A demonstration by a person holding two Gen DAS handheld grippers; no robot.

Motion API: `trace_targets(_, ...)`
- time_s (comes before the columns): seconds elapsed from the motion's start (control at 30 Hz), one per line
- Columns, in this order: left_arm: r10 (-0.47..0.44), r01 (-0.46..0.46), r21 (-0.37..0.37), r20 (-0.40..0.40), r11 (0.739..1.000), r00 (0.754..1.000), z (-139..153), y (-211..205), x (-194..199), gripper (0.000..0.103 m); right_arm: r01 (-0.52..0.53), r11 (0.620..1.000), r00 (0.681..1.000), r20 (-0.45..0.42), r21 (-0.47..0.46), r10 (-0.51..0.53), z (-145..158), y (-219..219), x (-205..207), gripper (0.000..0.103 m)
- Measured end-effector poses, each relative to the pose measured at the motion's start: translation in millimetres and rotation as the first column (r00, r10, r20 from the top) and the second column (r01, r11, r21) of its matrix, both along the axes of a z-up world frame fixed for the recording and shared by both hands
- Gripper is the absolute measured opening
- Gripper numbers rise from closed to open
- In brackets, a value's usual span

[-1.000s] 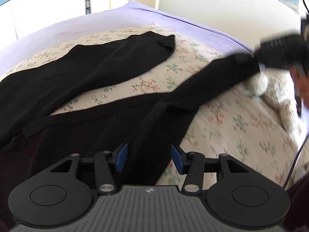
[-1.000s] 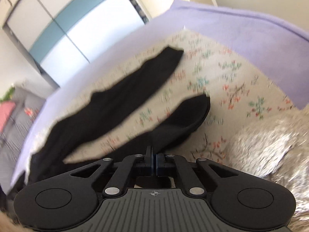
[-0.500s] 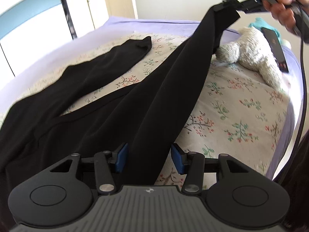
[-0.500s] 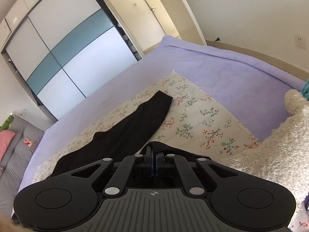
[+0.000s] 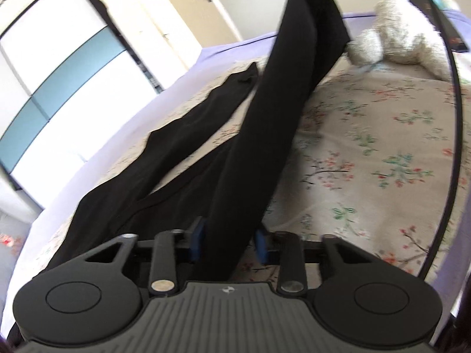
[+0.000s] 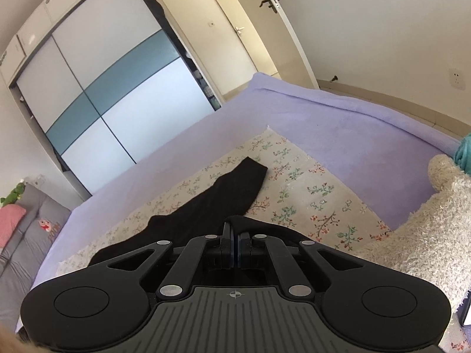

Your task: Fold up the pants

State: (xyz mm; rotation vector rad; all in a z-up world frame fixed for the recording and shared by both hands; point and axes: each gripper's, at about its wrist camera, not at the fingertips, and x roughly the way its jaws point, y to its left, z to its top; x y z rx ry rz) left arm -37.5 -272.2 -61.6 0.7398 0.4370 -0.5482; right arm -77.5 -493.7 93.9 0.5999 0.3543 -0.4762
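Black pants lie on the floral sheet (image 5: 368,161). One leg (image 5: 188,129) rests flat toward the far side, seen also in the right wrist view as a leg (image 6: 229,194). The other leg (image 5: 265,135) is stretched up and away, off the top of the left wrist view. My right gripper (image 6: 235,244) is shut on that leg's hem (image 6: 259,225), held above the bed. My left gripper (image 5: 229,244) sits low at the near part of the raised leg. Its jaws are closing with the fabric between the blue pads (image 5: 198,241), which do not visibly squeeze it.
A cream plush toy (image 5: 397,29) lies at the bed's far right, with a dark flat device (image 5: 426,14) on it. A black cable (image 5: 453,147) hangs along the right. Purple blanket (image 6: 338,135) surrounds the sheet. A wardrobe (image 6: 103,88) and grey sofa (image 6: 26,235) stand beyond.
The right gripper rose with the leg hem, pulling that leg up off the bed. The left gripper rolled and moved along the leg, and its pads came closer together around the fabric.
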Motion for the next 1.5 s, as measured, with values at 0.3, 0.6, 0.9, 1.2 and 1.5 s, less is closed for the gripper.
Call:
trace_targets(0.3,0.02,-0.047,-0.104,-0.247,0.994,0.969,23.1,24.6,11.5,0.049,-0.005,1.0,0.997,-0.072,-0.031,0.003,0.0,9.3,0.4,0.002)
trace_targets(0.6,-0.18,0.156,-0.09,-0.473,0.984,0.862,17.6,33.0,-6.4,0.066,-0.186,0.974,0.871,-0.481,-0.13,0.102,-16.9,29.5,-28.1,0.006)
trace_targets(0.9,-0.221,0.137,-0.215,-0.438,0.967,0.871,43.5,41.1,4.1,0.103,-0.18,0.981,0.874,-0.471,-0.08,0.122,-9.0,32.1,-35.9,0.054)
trace_targets(1.2,-0.111,-0.012,-0.273,-0.432,0.962,0.895,36.2,44.0,47.7,0.103,-0.023,0.986,0.881,-0.469,-0.167,-0.059,-50.3,-5.5,24.4,0.061)
trace_targets(1.5,-0.027,-0.201,-0.39,-0.506,0.899,0.862,14.0,34.4,93.5,0.103,-0.086,0.949,0.877,-0.475,-0.302,-0.071,-82.4,-18.0,55.7,0.004)
